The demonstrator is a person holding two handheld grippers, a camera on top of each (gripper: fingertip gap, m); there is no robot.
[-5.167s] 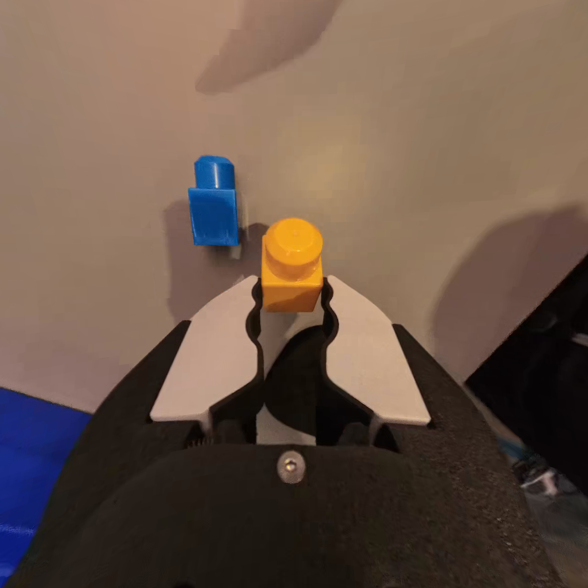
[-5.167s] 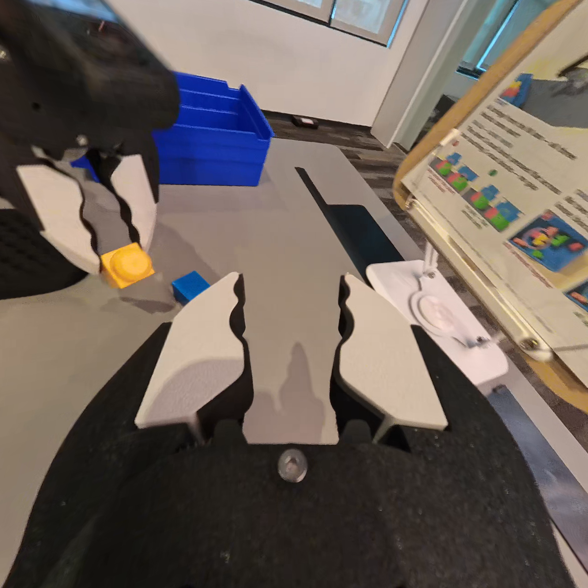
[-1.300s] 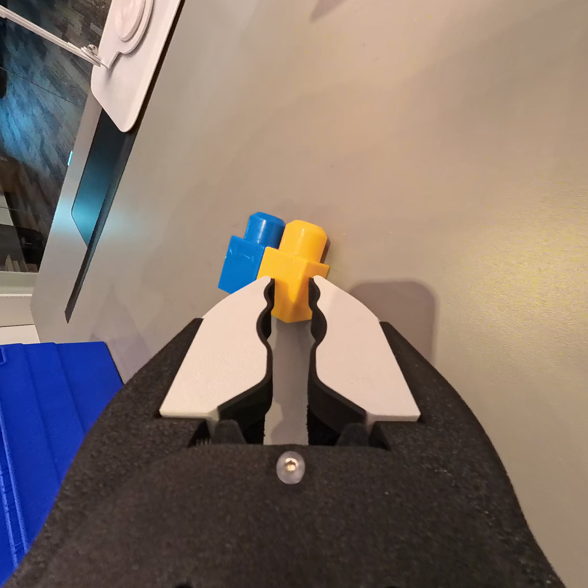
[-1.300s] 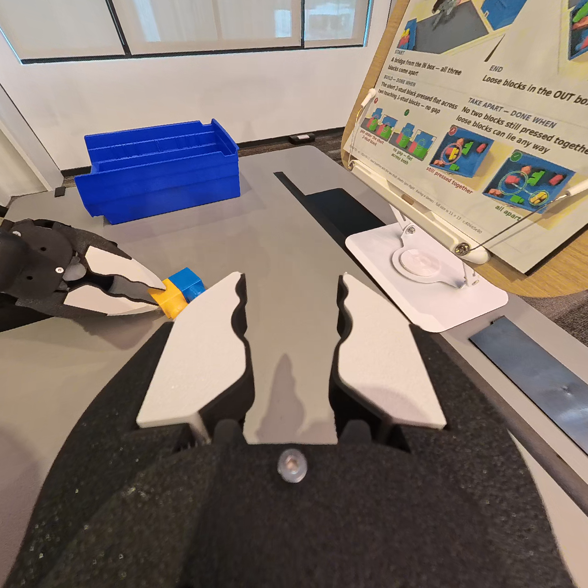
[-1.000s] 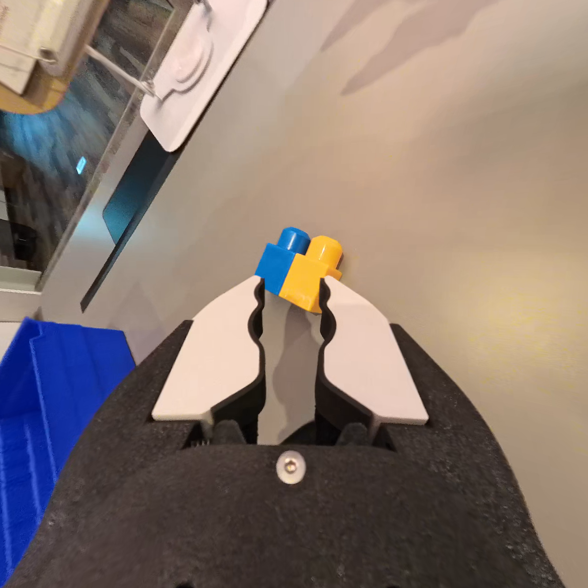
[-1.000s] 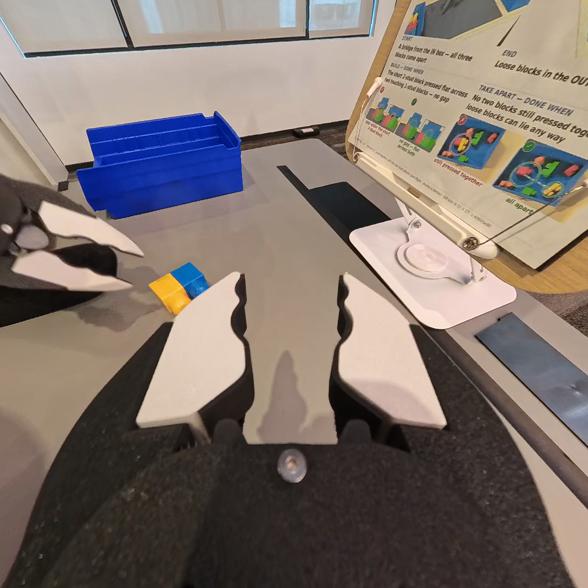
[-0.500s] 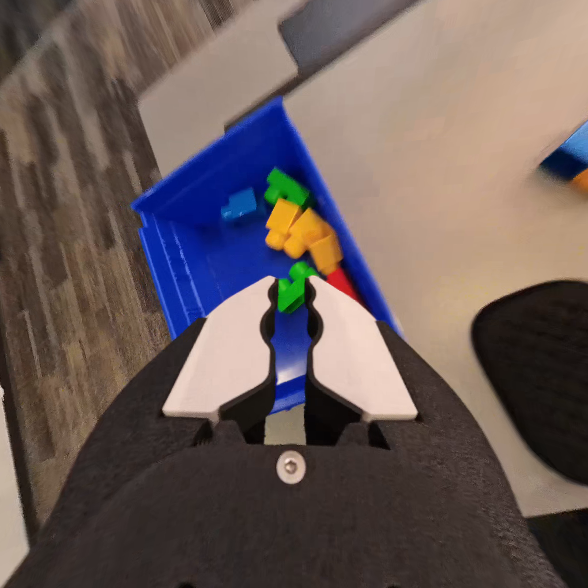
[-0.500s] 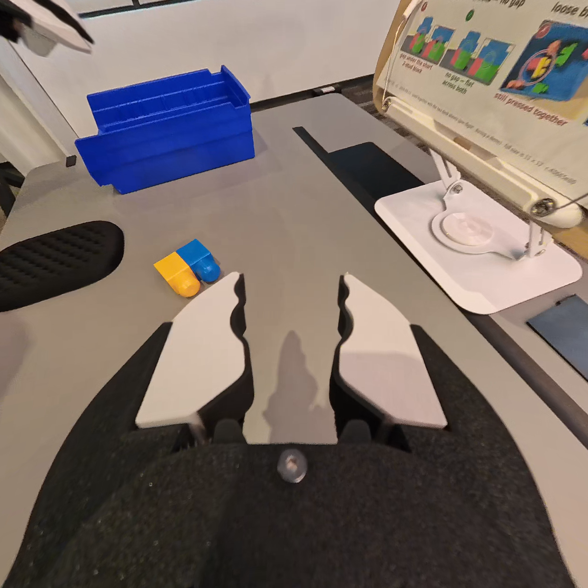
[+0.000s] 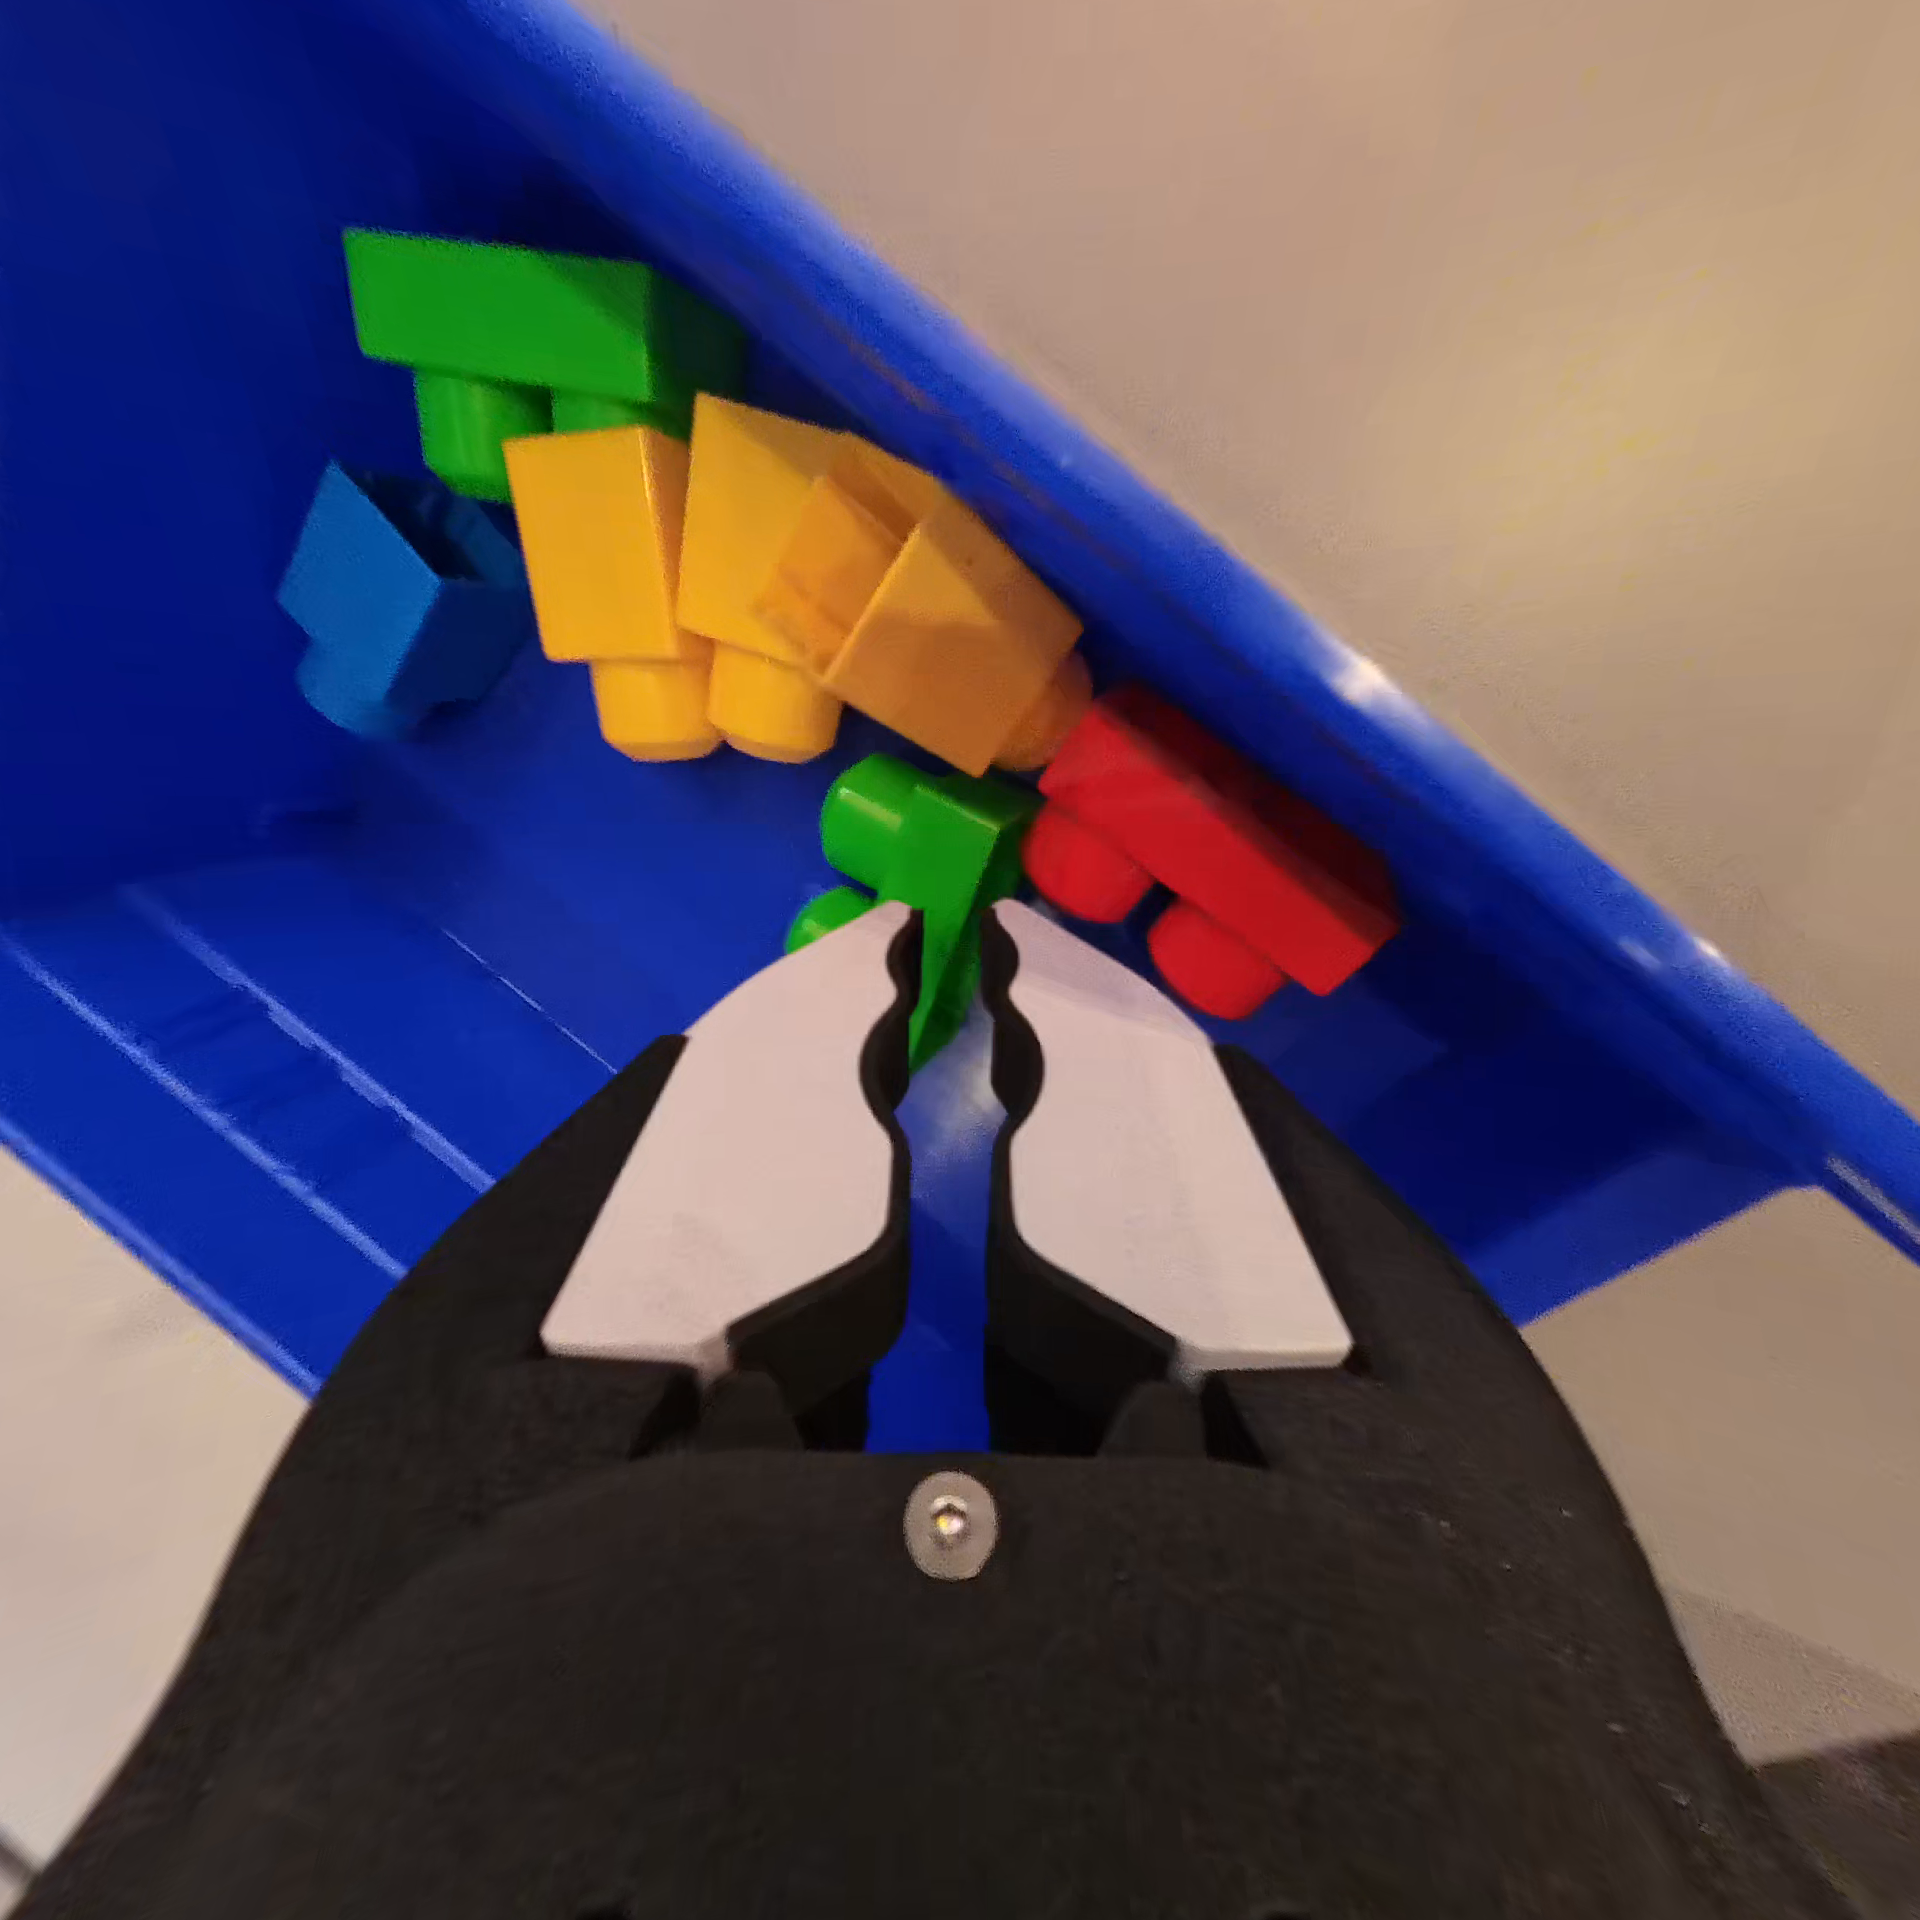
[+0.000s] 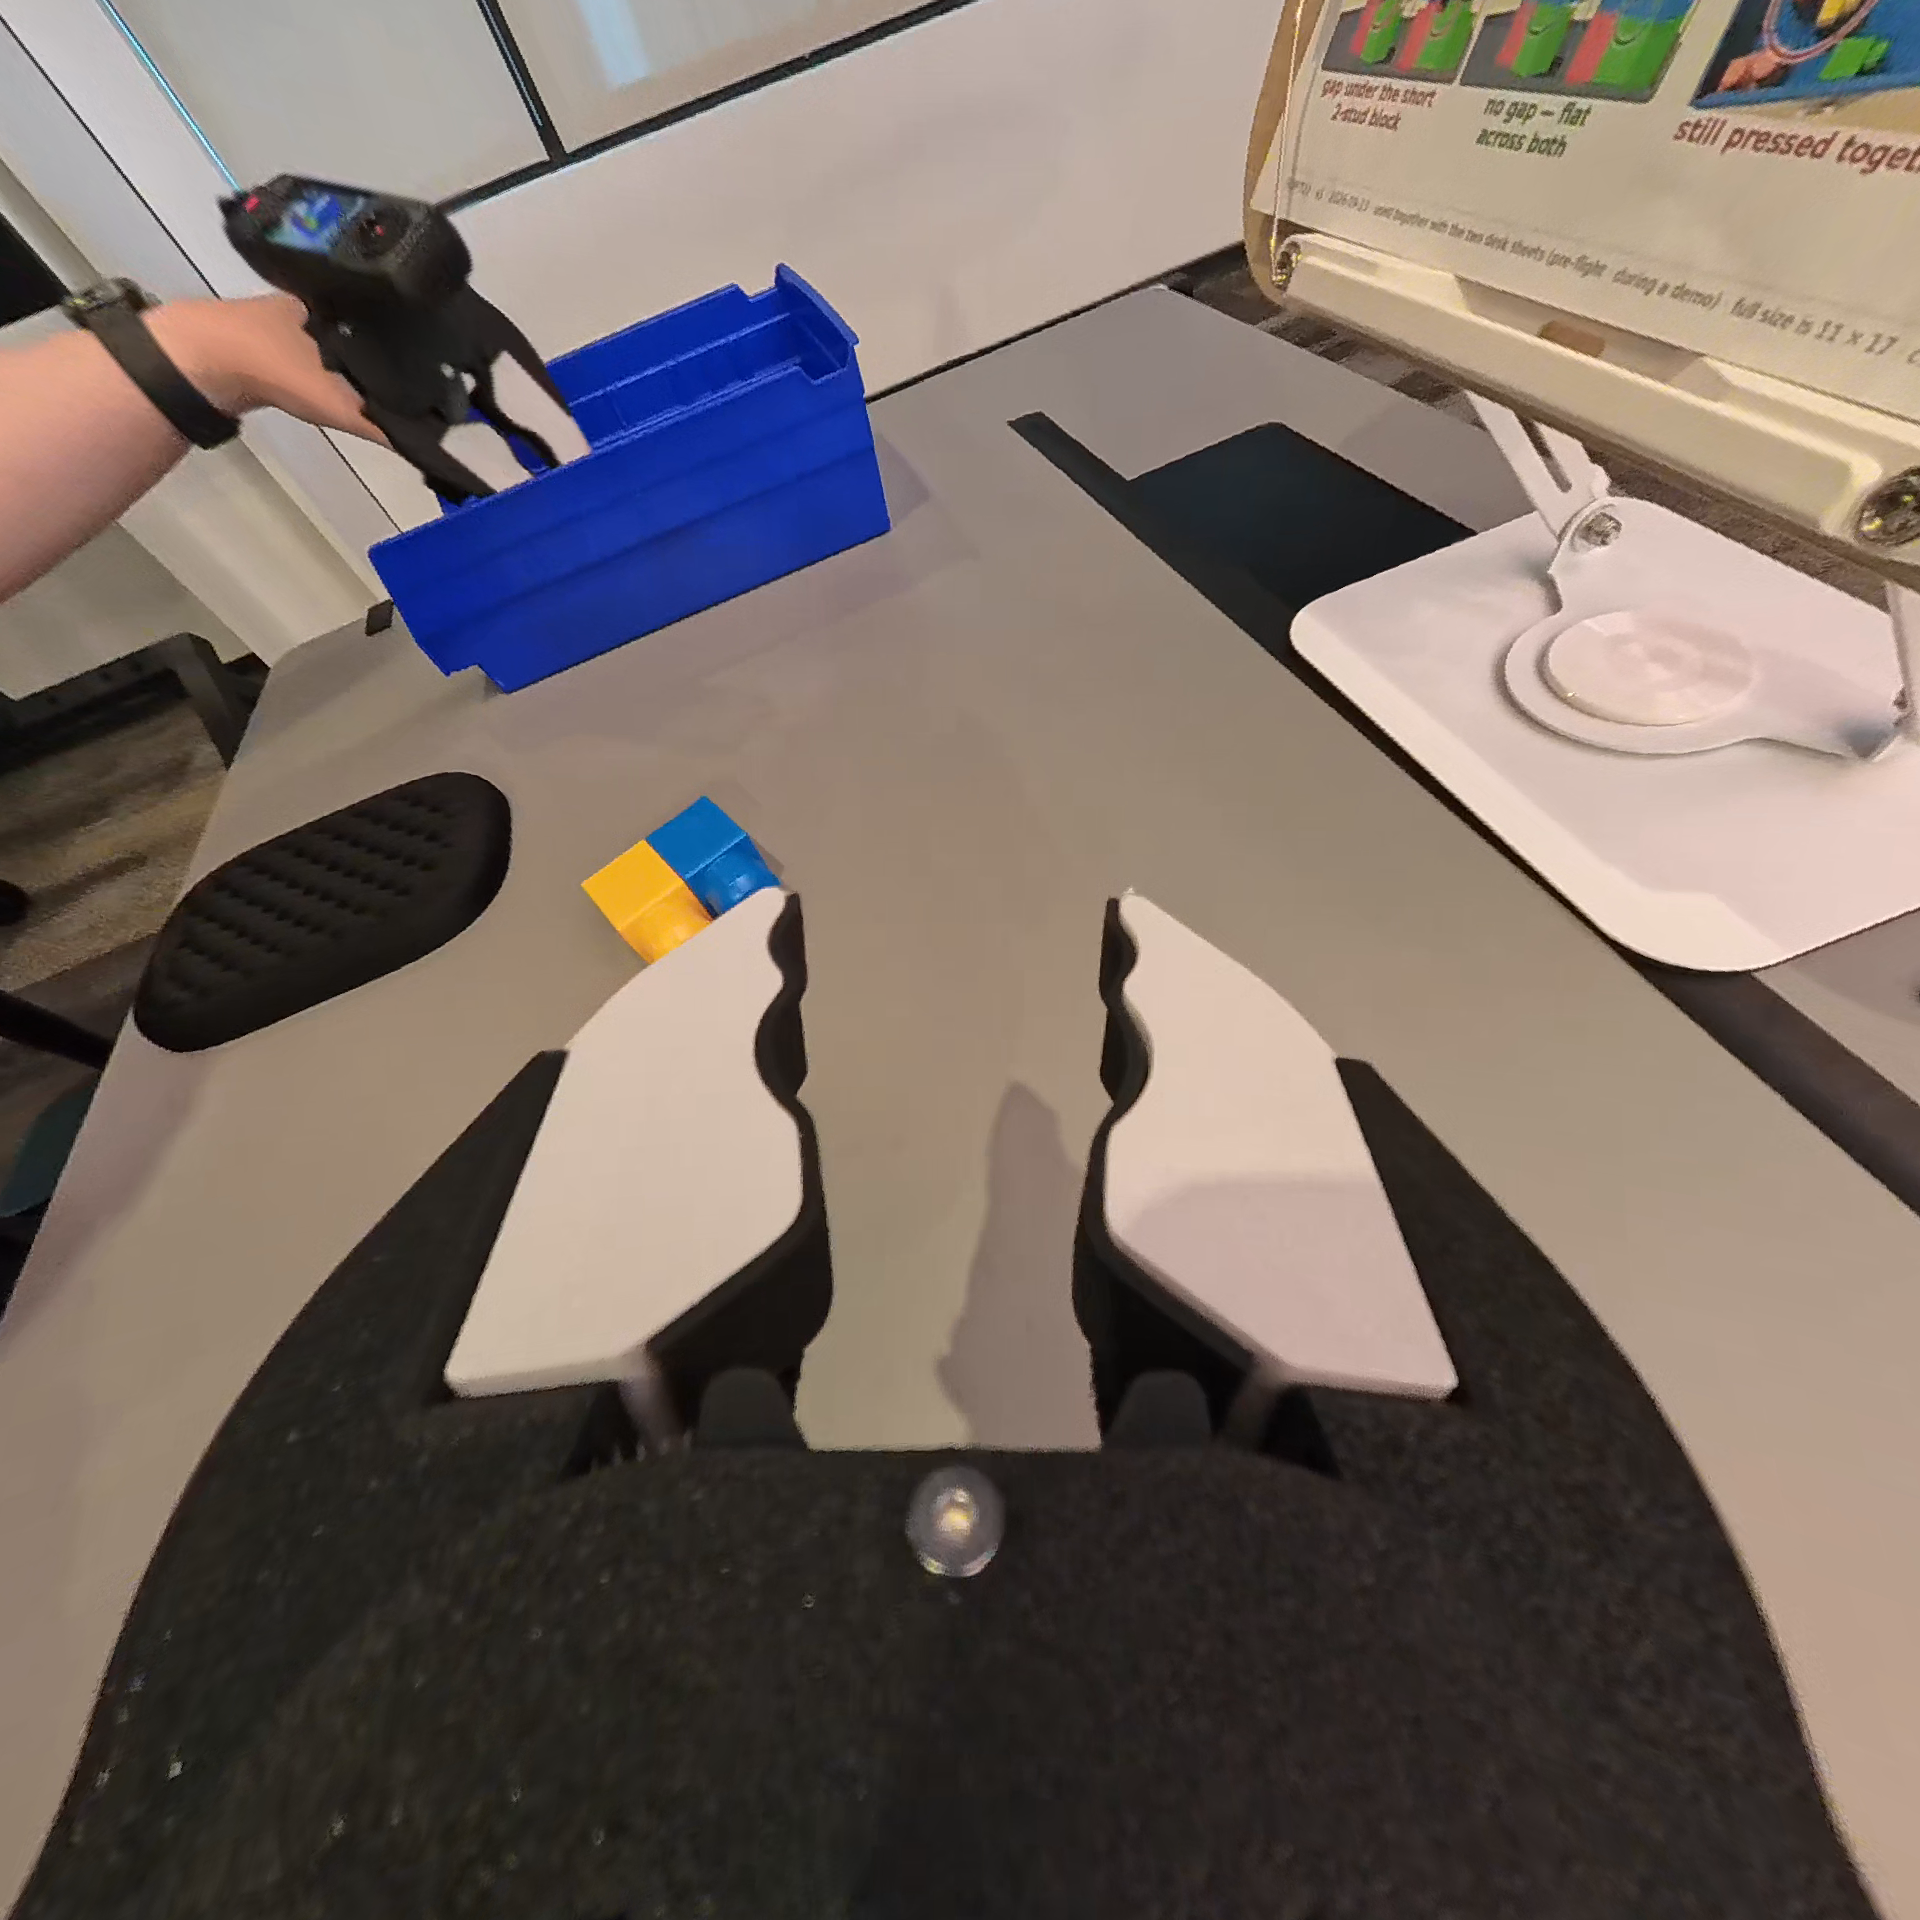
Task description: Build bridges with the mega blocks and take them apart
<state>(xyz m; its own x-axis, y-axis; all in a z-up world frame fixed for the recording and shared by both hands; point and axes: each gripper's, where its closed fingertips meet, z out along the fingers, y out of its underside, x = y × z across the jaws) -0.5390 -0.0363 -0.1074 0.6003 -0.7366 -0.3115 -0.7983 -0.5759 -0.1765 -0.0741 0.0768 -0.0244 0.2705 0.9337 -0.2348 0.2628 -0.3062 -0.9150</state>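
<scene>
1. The grey table carries a blue bin at its far left.
2. The left gripper, over the table a second ago, now reaches into the bin; its jaws look closed on a green block, though blur hides the contact.
3. The right gripper hovers as before, jaws open and empty.
4. The yellow block and blue block lie touching on the table, released.

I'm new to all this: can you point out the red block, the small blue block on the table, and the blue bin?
red block point(image 9: 1226, 862), left wrist view, its flat side.
small blue block point(image 10: 707, 836), right wrist view, its top face.
blue bin point(image 10: 665, 530), right wrist view, its outer wall.
</scene>
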